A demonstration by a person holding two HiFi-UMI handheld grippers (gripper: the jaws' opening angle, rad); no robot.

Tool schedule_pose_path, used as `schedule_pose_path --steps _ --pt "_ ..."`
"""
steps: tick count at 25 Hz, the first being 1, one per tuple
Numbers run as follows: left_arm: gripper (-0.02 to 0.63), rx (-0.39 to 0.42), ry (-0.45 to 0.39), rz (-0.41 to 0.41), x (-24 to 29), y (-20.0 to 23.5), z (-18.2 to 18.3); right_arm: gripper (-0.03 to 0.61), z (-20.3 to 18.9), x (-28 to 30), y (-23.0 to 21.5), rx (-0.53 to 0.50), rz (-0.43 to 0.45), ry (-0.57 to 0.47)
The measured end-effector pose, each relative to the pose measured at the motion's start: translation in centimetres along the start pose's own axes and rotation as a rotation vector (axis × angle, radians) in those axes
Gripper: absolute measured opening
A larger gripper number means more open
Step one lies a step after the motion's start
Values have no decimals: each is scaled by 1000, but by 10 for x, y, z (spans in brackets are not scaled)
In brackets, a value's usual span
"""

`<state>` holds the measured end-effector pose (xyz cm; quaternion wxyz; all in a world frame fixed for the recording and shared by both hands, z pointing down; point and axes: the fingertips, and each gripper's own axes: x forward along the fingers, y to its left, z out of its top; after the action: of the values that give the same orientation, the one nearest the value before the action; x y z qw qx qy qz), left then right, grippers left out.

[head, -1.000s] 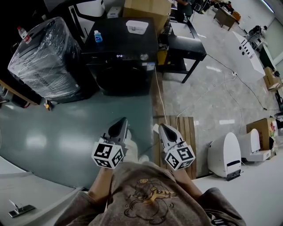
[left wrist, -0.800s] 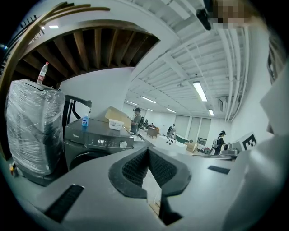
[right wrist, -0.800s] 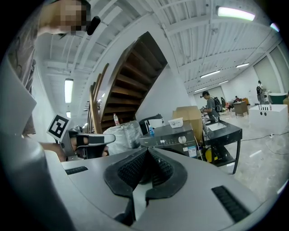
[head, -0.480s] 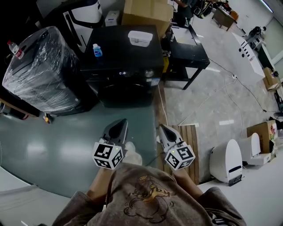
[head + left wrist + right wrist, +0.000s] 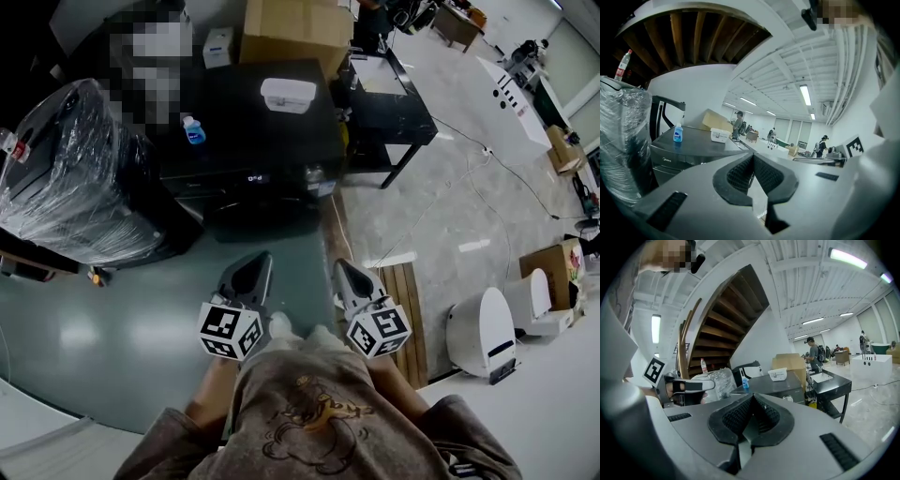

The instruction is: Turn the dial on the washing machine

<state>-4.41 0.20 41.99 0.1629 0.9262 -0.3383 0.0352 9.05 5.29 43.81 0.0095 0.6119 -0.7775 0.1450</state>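
A washing machine (image 5: 246, 117) is standing well ahead of the left gripper (image 5: 257, 261) and right gripper (image 5: 341, 268), a bottle (image 5: 193, 131) and tub (image 5: 287, 94) sitting on top, a wrapped appliance (image 5: 66, 187) at its left, a worktop (image 5: 403, 112) at its right, a cardboard box (image 5: 298, 28) behind.

The person wears a loose grey-brown T-shirt (image 5: 384, 439) with a cartoon print (image 5: 312, 419) in yellow and dark brown on the chest, and its wide sleeves (image 5: 155, 448) are the same colour. The left gripper (image 5: 254, 264) and the right gripper (image 5: 342, 269) are pale grey wedges that taper to a dark far tip. Each has 1 white cube (image 5: 230, 330) with black square markers at its near end. The 2 jaws of each are lined with black ribbed pads (image 5: 739, 174).
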Motion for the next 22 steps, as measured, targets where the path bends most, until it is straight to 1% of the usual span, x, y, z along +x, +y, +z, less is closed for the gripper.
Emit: schedule_pose_path --steps 3,7,13,14,16,19,20,22 --pt "0 -7 -3 -1 8 2 3 2 3 8 -5 -5 -10 0" --pt "0 -13 -3 17 15 5 7 2 5 17 -15 -7 -14 8" --pt "0 -14 -5 37 24 10 10 5 15 36 -25 -18 1 -10" --pt "0 -15 -7 40 27 11 10 15 14 40 -27 -20 7 -4" --pt "0 -19 -8 46 30 13 11 95 10 48 -29 -18 14 11" --pt "0 -18 -7 56 35 17 12 188 7 59 -33 -13 16 33" --pt "0 -19 -6 60 36 19 13 209 5 63 -34 -13 22 42" --pt "0 -25 -3 65 39 22 12 212 0 71 -35 -18 37 60"
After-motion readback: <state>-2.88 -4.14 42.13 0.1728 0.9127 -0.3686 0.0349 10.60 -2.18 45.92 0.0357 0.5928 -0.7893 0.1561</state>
